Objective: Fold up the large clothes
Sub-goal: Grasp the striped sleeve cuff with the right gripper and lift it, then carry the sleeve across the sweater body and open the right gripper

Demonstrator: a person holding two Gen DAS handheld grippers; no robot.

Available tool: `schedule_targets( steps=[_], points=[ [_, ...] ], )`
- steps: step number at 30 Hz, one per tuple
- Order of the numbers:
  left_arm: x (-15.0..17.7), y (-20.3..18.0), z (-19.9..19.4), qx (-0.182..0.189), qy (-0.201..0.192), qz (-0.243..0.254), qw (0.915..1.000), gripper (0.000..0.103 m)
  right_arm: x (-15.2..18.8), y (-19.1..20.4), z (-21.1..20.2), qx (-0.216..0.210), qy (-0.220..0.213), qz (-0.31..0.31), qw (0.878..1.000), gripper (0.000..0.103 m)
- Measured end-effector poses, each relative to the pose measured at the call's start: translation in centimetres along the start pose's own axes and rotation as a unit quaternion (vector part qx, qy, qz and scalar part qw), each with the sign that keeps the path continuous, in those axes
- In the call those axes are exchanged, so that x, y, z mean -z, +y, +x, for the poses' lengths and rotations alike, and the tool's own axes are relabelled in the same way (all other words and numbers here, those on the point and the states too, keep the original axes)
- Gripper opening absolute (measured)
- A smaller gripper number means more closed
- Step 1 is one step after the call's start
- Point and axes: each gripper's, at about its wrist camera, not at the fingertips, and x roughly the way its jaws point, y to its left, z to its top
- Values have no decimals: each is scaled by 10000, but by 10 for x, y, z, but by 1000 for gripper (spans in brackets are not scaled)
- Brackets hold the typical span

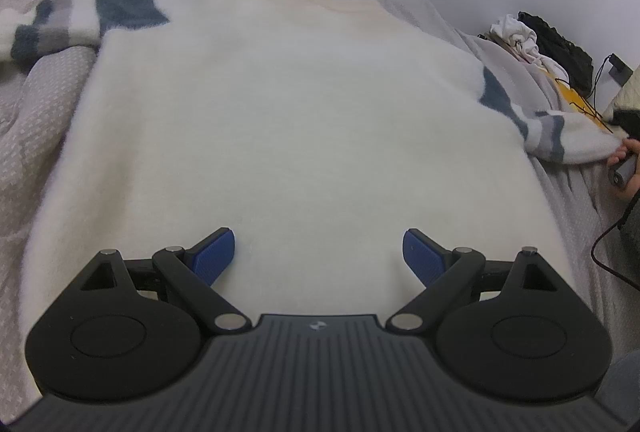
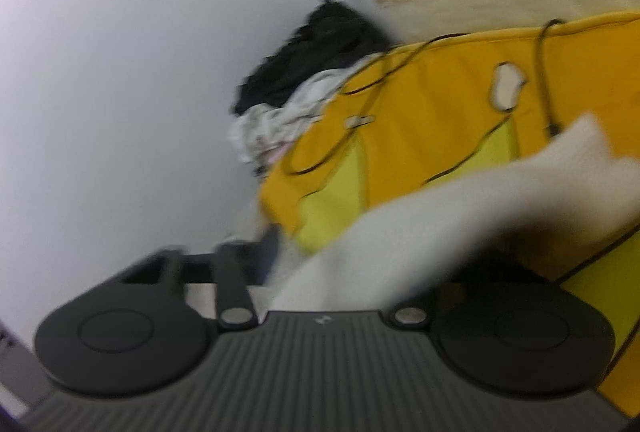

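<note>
A large white fluffy sweater (image 1: 288,119) lies flat on the bed, collar at the far end. Its sleeves carry blue and grey stripes: one sleeve (image 1: 80,15) lies at the far left, the other (image 1: 560,135) stretches right. My left gripper (image 1: 320,256) hovers over the sweater's near hem, blue pads wide apart, nothing between them. At the right edge a hand (image 1: 624,167) holds the right gripper at that sleeve's cuff. In the blurred right wrist view the white sleeve (image 2: 460,199) runs out from between the jaws of my right gripper (image 2: 320,264) and hides its fingertips.
Grey patterned bedding (image 1: 40,111) surrounds the sweater. A pile of white (image 1: 516,35) and black clothes (image 1: 560,43) sits by the wall at the far right. A yellow cloth (image 2: 420,119) with black cords lies beyond the sleeve. A black cable (image 1: 604,252) hangs at the right.
</note>
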Motion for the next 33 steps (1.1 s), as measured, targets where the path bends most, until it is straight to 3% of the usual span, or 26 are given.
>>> schedule_targets(
  steps=[1,7,11,15,19,25,29,33],
  points=[
    [-1,0,-1,7,-16,-22,10000,94,-3,-3,0,121,0,16,9999,13],
    [-9,10,-14,-73,-280,-176,9994,94,-12,8,-22,-41,-118,-352,9993,12],
    [-18,23,-30,-193,-587,-305,9976,94,-24,55,-54,-470,-300,-965,9938,12],
    [-27,42,-49,-277,-918,-481,9942,94,-21,122,-97,-1066,-484,-1834,9760,12],
    [-34,63,-68,-335,-1145,-730,9902,94,6,185,-149,-1655,-754,-2814,9422,12],
    [-36,95,-87,-178,-1236,-1194,9850,94,89,251,-221,-2419,-726,-3846,8879,12],
    [-36,106,-103,-290,-1505,-1202,9808,94,167,272,-261,-2913,-694,-4665,8323,12],
    [-38,120,-112,-292,-1661,-1360,9762,94,251,273,-287,-3318,-345,-5373,7746,12]
  ],
)
